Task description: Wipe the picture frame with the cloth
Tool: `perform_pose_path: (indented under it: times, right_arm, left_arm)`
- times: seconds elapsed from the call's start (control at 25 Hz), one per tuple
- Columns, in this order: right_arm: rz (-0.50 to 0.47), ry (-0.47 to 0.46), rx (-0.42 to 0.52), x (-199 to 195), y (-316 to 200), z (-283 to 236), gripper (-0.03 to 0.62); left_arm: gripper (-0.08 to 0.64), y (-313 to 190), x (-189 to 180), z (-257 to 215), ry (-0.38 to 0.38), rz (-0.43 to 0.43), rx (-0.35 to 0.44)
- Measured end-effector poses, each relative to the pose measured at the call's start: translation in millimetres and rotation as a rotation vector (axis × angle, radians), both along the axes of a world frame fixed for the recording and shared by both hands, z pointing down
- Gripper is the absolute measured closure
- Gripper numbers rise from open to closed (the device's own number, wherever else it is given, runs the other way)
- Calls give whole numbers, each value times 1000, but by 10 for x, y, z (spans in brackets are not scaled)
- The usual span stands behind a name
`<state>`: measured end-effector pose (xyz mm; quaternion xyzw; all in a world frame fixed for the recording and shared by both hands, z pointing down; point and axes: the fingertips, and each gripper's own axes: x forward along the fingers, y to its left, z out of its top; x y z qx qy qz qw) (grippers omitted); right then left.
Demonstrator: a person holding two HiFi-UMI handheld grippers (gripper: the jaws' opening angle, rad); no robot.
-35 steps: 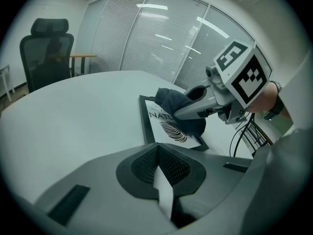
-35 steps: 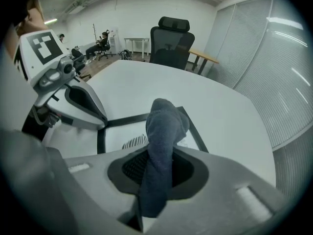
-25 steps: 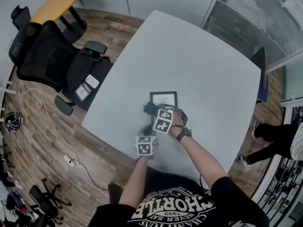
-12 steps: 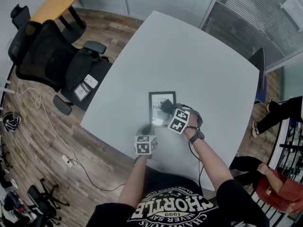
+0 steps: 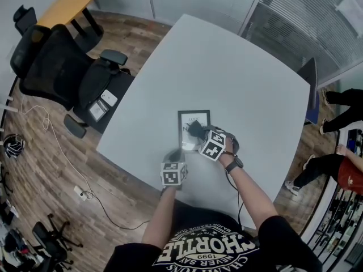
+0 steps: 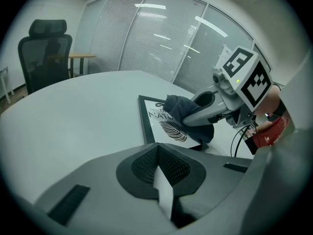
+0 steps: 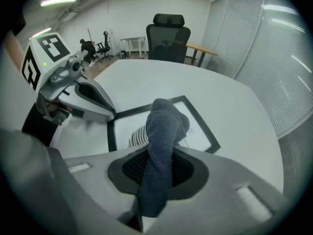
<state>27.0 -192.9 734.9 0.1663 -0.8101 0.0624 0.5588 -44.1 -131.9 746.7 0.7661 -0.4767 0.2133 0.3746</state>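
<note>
A black-framed picture [image 5: 193, 121] with a white print lies flat on the grey table [image 5: 238, 72]. My right gripper [image 5: 198, 132] is shut on a dark blue cloth [image 7: 164, 126], which rests on the picture's glass near its lower right part. In the left gripper view the cloth [image 6: 183, 112] covers the print's right side under the right gripper [image 6: 195, 115]. My left gripper [image 5: 174, 155] is shut, its tips at the frame's near left corner [image 7: 108, 119]. In the right gripper view the left gripper [image 7: 98, 102] touches that corner.
A black office chair [image 5: 62, 67] and a dark stool with phones [image 5: 105, 103] stand left of the table. An orange side table [image 5: 65, 4] is at the far left. People's legs [image 5: 340, 101] show at the right. The table's near edge runs just behind my grippers.
The right gripper carried the cloth from the frame's lower left across to its right side, then back a little. The left gripper stayed at the frame's corner.
</note>
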Motion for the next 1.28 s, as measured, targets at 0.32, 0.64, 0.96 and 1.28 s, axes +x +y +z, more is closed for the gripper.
perform_pose_path:
  times: [0.32,0.64,0.96,1.28]
  right_arm:
    - [-154,-94,-40,-846,130,-106,517]
    - [-147,-23,-61,-614,207,92,517]
    - [-4,39,-56,172,163,59,517]
    - [66,16,-44,352,159,50,517]
  left_arm:
    - [555,-10,17,-10,17,5,-2]
    - [555,5,-2,11,17,3,7]
    - [555,10,-9,15,17,0,8]
    - [555,15,-1,15,20,-5,10]
